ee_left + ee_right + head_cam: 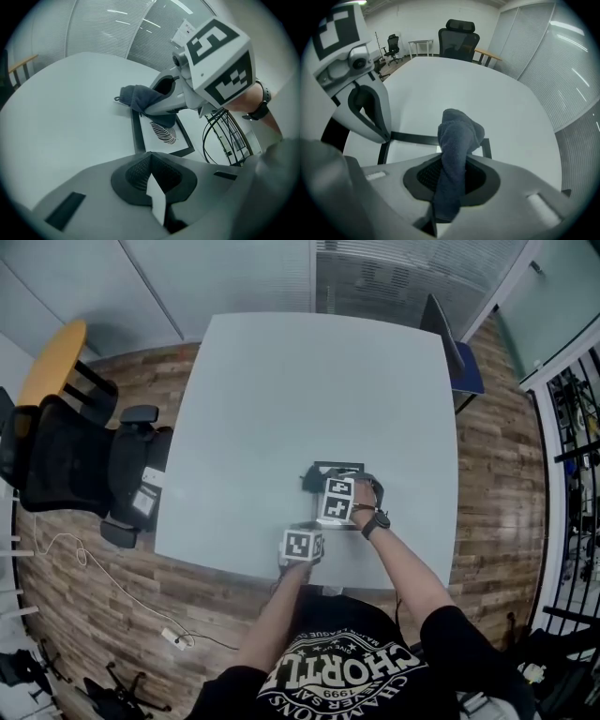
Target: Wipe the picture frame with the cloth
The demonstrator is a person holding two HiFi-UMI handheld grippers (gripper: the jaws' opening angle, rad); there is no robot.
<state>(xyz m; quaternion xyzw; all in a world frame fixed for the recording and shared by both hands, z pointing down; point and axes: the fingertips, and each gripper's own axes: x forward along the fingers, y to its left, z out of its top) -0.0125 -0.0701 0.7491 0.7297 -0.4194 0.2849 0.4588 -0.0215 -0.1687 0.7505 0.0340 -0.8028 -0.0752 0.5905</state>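
The picture frame [161,137] is lying flat near the table's [281,381] front edge, the right gripper [450,180] is clamping the cloth [457,138] over its far end, and the left gripper [152,183] is hovering nearby with jaws together, so wiping is seemingly only beginning.

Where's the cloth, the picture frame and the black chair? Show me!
cloth [457,133]: right gripper view, on its bunched top.
picture frame [164,133]: left gripper view, on the leaf print.
black chair [56,465]: head view, on its backrest.
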